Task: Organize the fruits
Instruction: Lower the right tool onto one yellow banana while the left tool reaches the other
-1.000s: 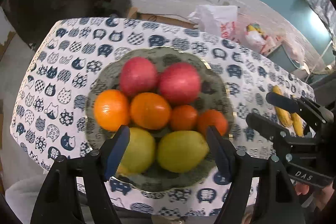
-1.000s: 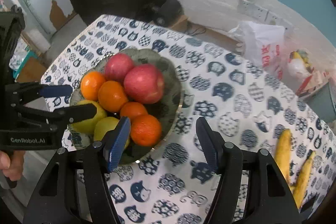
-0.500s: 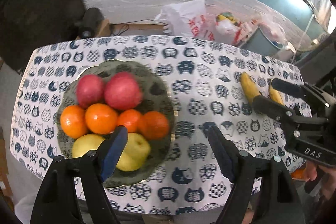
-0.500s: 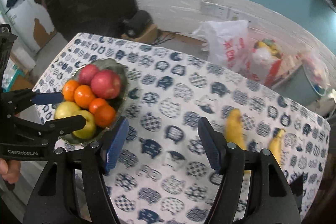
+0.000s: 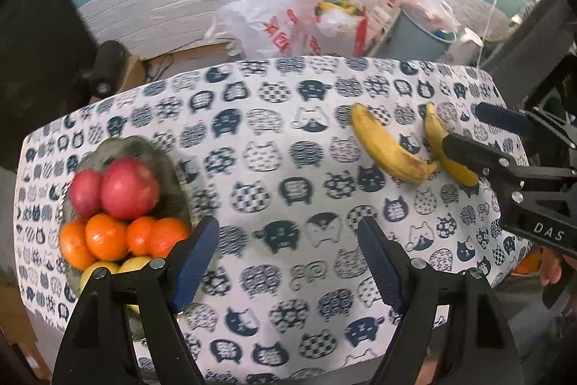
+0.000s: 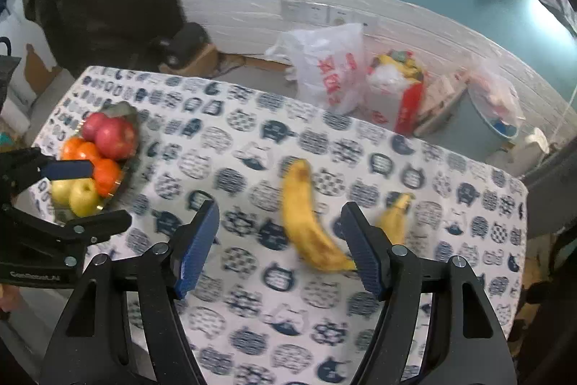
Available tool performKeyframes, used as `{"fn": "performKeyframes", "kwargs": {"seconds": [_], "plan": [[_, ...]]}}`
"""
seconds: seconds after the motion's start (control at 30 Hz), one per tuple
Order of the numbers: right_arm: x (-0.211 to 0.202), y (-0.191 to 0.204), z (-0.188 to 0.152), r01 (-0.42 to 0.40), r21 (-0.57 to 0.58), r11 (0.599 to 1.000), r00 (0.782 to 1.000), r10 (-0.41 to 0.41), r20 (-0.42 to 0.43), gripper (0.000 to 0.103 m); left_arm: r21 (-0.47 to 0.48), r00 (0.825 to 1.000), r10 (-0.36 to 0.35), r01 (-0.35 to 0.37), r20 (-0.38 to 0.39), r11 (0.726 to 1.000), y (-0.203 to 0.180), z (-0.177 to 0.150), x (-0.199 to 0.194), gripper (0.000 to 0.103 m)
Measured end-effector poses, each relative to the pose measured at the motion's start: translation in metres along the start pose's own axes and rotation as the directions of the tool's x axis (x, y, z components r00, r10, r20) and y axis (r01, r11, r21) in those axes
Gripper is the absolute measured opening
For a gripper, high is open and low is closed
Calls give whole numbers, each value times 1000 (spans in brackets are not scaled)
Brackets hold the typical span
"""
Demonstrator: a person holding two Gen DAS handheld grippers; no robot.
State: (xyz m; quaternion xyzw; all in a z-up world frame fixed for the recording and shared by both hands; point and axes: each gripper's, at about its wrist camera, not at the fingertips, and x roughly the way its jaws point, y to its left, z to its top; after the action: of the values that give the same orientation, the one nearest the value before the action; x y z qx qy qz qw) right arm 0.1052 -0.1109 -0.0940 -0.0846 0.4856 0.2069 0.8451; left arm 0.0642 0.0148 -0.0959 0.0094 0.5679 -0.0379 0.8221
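Both grippers pointed steeply down over the cat-print cloth. The left gripper stood open with nothing between its pads, over bare cloth just right of the plate of fruit. The right gripper had just been opening; the near banana lay between its jaws, untouched. The second banana lay just beyond the right finger.
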Motion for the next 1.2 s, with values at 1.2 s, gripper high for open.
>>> {"fn": "performKeyframes", "kwargs": {"seconds": [1.2], "plan": [[82, -131, -67, 85, 150, 985, 973, -49, -226, 71, -235, 978, -119, 76, -173, 969, -75, 67, 144, 82]]}}
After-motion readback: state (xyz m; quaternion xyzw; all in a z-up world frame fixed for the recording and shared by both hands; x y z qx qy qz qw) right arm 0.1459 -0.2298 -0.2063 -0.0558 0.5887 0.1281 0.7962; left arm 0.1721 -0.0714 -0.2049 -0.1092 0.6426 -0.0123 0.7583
